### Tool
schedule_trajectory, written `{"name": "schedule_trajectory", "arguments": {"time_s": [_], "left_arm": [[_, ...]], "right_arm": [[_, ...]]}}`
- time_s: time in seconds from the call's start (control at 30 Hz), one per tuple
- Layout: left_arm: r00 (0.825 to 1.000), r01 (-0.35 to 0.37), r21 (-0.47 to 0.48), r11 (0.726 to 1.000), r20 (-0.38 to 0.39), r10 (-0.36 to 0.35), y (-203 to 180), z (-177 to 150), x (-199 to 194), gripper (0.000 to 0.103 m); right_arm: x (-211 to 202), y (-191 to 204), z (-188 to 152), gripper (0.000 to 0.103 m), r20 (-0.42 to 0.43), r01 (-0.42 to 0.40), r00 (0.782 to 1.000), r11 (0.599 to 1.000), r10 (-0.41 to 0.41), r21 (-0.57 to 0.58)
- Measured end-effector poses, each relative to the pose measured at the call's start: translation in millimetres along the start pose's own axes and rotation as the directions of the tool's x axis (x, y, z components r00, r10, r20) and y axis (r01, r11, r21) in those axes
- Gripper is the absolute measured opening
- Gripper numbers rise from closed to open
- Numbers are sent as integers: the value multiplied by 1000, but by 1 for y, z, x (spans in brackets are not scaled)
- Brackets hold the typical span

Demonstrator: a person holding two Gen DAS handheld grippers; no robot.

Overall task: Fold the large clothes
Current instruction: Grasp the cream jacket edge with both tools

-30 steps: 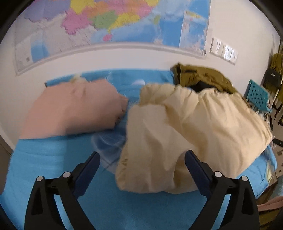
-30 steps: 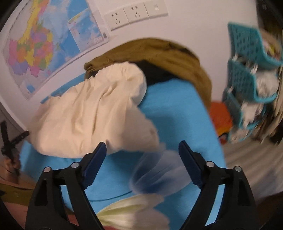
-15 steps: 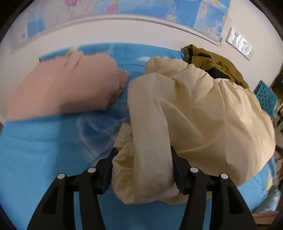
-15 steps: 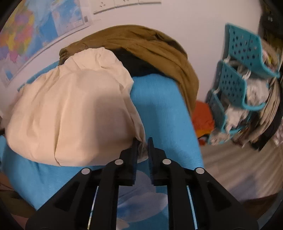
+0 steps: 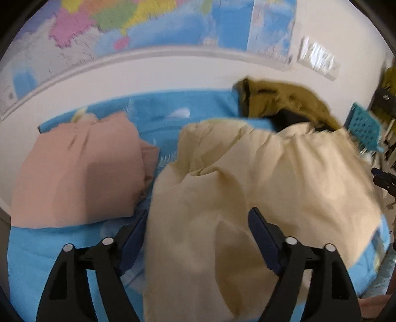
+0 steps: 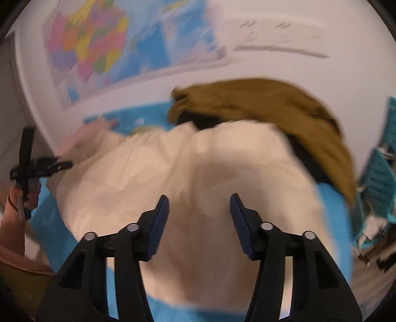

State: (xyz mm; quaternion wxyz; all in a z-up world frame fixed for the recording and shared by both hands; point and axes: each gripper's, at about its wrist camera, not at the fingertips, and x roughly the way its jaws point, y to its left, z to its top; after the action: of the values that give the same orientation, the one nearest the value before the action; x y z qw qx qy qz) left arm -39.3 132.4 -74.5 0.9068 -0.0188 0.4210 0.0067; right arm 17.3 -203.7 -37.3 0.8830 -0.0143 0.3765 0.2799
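Observation:
A large cream garment (image 5: 284, 188) lies crumpled over a blue bed sheet (image 5: 37, 260). My left gripper (image 5: 198, 228) has a thick bunch of its near edge between the fingers, touching both pads, and the cloth spills back toward the camera. Its jaws are opening slightly. My right gripper (image 6: 199, 215) hovers over the middle of the cream garment (image 6: 198, 163). Its jaws are opening, with no fold pinched between them. The right wrist view is blurred. A hand holding the left gripper (image 6: 27, 168) shows at that view's left edge.
A folded pink garment (image 5: 79, 173) sits left of the cream one. An olive garment (image 5: 284, 101) over something black is heaped against the back wall (image 5: 173, 71). Teal plastic baskets (image 6: 378, 178) stand off the bed's right side. A map (image 5: 148, 22) hangs above.
The left gripper narrowed onto a bunch of cream cloth and drew back with it. The right gripper shut at the cloth's right edge, then opened and swung left over the garment.

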Motion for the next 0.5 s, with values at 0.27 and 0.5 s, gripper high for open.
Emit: {"name": "schedule_trajectory", "arguments": {"time_s": [0.27, 0.5], "left_arm": [[999, -3, -37, 999, -34, 2, 5, 9, 24, 41], [1000, -19, -4, 1000, -3, 19, 0, 11, 20, 41]], "right_arm": [[66, 16, 23, 3, -99, 45, 994, 997, -51, -61], [49, 17, 49, 2, 1, 44, 999, 999, -44, -30]]}}
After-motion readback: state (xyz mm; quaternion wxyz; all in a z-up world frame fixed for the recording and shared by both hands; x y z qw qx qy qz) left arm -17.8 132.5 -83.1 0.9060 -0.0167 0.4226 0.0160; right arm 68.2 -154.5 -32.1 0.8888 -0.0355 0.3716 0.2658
